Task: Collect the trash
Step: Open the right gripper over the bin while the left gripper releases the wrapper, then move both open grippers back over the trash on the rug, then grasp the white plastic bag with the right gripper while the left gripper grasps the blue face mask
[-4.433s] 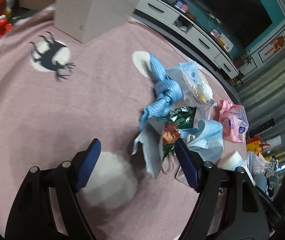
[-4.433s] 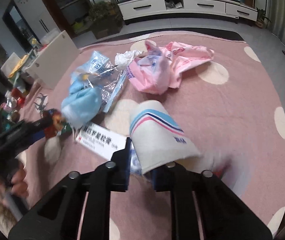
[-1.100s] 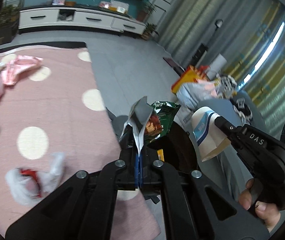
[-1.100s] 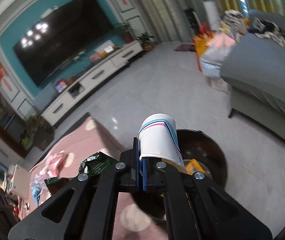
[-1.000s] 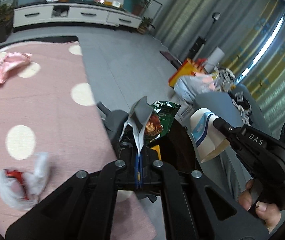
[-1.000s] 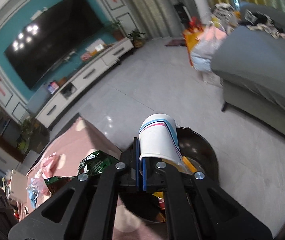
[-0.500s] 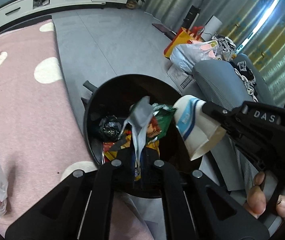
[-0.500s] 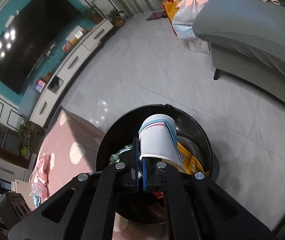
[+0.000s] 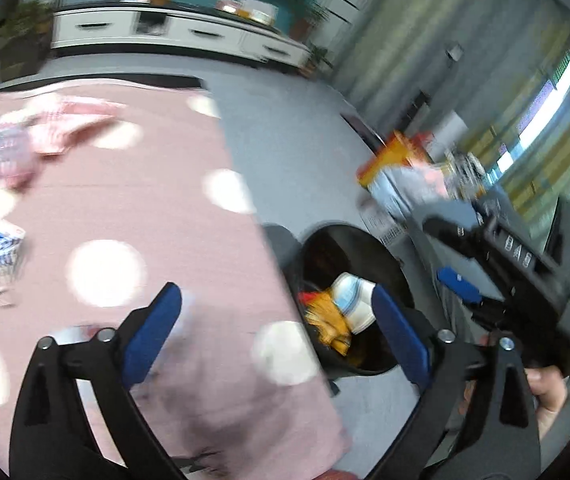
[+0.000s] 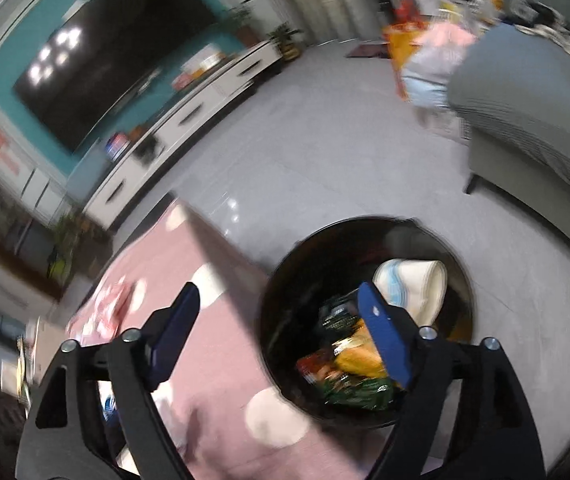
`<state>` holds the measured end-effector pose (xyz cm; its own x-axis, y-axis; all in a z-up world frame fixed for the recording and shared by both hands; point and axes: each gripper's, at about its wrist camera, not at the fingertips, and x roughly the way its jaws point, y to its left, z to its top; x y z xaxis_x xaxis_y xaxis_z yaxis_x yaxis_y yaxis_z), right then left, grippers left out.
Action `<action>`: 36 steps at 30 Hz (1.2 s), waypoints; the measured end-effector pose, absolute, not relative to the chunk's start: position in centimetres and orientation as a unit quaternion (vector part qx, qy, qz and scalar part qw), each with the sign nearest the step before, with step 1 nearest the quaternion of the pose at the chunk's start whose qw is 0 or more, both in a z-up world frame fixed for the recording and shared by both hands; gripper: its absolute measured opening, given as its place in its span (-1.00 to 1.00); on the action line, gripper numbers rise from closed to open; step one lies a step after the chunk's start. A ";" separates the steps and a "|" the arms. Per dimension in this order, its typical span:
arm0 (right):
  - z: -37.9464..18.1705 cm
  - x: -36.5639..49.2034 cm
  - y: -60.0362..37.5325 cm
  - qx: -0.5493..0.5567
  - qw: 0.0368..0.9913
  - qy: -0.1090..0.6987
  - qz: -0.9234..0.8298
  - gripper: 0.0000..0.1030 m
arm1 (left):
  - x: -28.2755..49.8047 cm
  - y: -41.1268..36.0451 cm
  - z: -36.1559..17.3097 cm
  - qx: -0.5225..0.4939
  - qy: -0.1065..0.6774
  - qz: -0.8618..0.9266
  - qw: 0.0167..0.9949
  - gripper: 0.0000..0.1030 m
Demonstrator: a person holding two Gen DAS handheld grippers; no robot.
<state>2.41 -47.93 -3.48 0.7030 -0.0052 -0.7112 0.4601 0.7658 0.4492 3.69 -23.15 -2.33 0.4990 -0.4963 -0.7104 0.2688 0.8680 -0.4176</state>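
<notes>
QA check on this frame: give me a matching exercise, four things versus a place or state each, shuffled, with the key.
Things:
1. paper cup
2. left gripper
3. pink bag
4. trash bin

Place or state:
A. lying on the pink rug
B. black, on the grey floor at the rug's edge
C. lying on its side in the bin
D. jaws just opened, nothing between them

Pairs: 1-C, 2-D, 3-A, 4-B
</notes>
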 end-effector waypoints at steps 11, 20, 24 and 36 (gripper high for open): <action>-4.4 7.9 -32.8 0.191 0.864 0.464 0.047 0.75 | 2.8 0.1 -2.2 -0.185 0.418 0.006 0.889 0.92; -9.1 8.7 -24.2 0.050 0.844 0.531 0.061 0.75 | 4.6 6.9 -7.5 -0.295 0.415 -0.021 0.860 0.89; -11.3 8.9 -23.4 0.033 0.825 0.561 0.064 0.75 | 6.1 5.2 -8.9 -0.298 0.427 -0.037 0.853 0.82; -13.1 8.7 -21.8 0.032 0.810 0.576 0.103 -0.10 | 8.2 3.2 -12.6 -0.318 0.458 -0.046 0.829 -0.16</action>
<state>8.72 -21.78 -13.10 0.3158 0.2039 -0.9267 -0.1310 0.9767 0.1702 8.22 3.20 -12.59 0.5770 -0.3669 -0.7296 -0.2158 0.7931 -0.5695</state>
